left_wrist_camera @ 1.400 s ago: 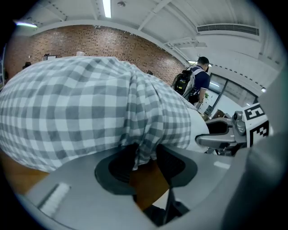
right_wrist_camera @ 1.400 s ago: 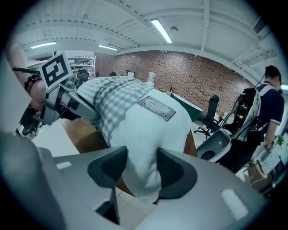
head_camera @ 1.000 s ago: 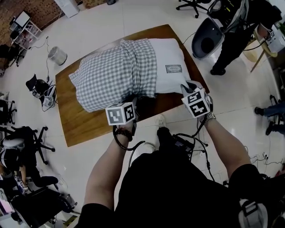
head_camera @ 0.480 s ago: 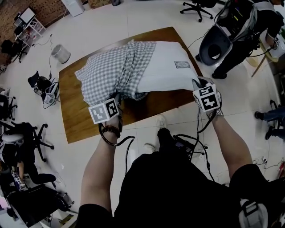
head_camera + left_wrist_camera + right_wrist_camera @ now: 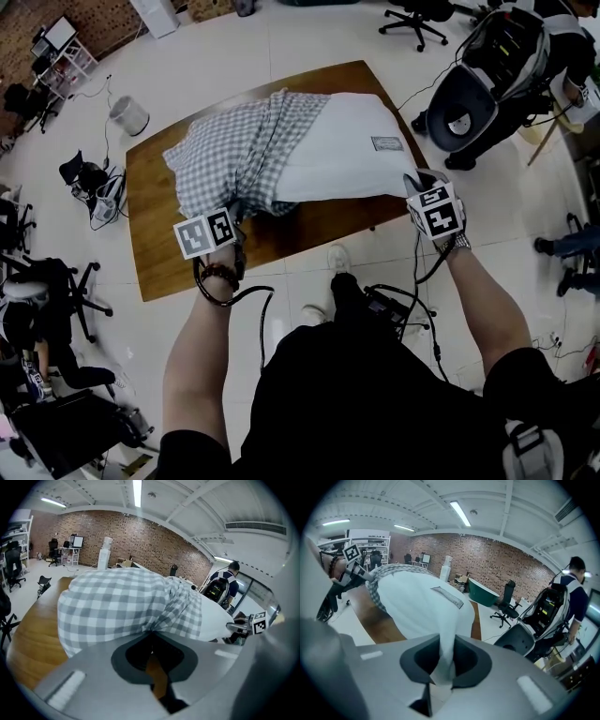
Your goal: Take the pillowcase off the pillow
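Note:
A white pillow (image 5: 342,150) lies on the wooden table (image 5: 159,253), its left part still inside the grey checked pillowcase (image 5: 239,155). My left gripper (image 5: 234,217) is at the case's near edge, and the left gripper view shows it (image 5: 151,634) shut on the bunched checked cloth (image 5: 122,606). At the pillow's bare right corner my right gripper (image 5: 414,181) is shut on the white fabric (image 5: 422,606), seen pinched in the right gripper view (image 5: 440,663). Its jaws have just been opening slightly, with the corner still between them.
A person in dark clothes stands by a tipped grey chair (image 5: 459,103) beyond the table's right end. A small bin (image 5: 128,114) and cables (image 5: 94,187) lie on the floor to the left, with office chairs further left. A cable hangs from my left wrist.
My left gripper has moved left with the pillowcase edge in it. The case has slid leftward and more white pillow shows. The right gripper has shifted only slightly.

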Motion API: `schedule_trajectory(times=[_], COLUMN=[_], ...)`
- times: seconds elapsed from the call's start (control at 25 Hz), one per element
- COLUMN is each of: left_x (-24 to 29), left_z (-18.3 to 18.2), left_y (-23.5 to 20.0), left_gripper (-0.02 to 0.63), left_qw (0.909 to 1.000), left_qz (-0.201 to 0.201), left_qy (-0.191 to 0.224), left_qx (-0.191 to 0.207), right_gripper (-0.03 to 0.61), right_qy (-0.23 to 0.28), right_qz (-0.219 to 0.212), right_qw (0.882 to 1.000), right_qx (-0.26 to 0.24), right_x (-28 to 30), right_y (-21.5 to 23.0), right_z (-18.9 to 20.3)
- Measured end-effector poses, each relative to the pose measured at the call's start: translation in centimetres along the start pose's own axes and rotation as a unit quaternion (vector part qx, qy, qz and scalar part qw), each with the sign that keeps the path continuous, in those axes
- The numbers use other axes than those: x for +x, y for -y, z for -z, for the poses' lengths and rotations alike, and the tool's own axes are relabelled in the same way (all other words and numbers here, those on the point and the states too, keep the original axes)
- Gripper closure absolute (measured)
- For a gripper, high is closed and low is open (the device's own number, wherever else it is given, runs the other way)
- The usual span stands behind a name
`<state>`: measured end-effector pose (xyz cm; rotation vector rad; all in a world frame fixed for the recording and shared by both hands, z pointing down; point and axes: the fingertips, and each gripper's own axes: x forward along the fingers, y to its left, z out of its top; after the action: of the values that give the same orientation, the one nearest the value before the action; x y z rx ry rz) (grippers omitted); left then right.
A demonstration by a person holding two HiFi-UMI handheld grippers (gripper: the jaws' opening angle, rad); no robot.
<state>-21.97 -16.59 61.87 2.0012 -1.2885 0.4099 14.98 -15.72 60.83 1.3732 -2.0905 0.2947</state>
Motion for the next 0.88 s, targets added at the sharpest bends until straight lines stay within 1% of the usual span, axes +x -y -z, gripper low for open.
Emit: schedule_trajectory(times=[0.04, 0.16, 0.24, 0.28, 0.48, 0.6, 0.72, 0.88], left_x=[-0.1, -1.3, -2.4, -3.0, -5.5, -6.3, -6.9, -7.0], left_z=[0.2, 0.1, -0.4, -0.6, -2.0, -2.6, -3.5, -5.0], left_y=[0.4, 1.1, 1.5, 1.7, 3.3, 4.6, 5.4, 6.5], left_gripper=[0.604, 0.606, 0.602, 0.588, 0.557, 0.540, 0.529, 0.520], left_qw=[0.9999, 0.9994, 0.9989, 0.9985, 0.9952, 0.9927, 0.9902, 0.9864], left_qz=[0.011, 0.025, 0.031, 0.035, 0.054, 0.059, 0.064, 0.068], left_qy=[-0.005, -0.011, -0.009, -0.008, 0.004, 0.010, 0.009, 0.007], left_qx=[0.003, 0.022, 0.034, 0.041, 0.081, 0.104, 0.124, 0.149], right_gripper=[0.524, 0.432, 0.397, 0.383, 0.357, 0.354, 0.353, 0.353], right_qy=[0.001, 0.005, 0.006, 0.005, 0.006, 0.010, 0.026, 0.041], right_qz=[-0.005, -0.021, -0.030, -0.034, -0.036, -0.037, -0.036, -0.040], right_qw=[1.000, 1.000, 0.999, 0.999, 0.999, 0.999, 0.998, 0.997], right_qx=[-0.004, -0.015, -0.020, -0.023, -0.035, -0.037, -0.041, -0.061], right_x=[-0.1, -0.7, -1.4, -1.7, -3.3, -4.0, -4.9, -5.4], right_y=[-0.3, -1.3, -1.8, -2.1, -3.3, -3.9, -4.6, -5.2], right_z=[0.1, -0.2, -0.4, -0.6, -1.3, -1.4, -3.0, -5.8])
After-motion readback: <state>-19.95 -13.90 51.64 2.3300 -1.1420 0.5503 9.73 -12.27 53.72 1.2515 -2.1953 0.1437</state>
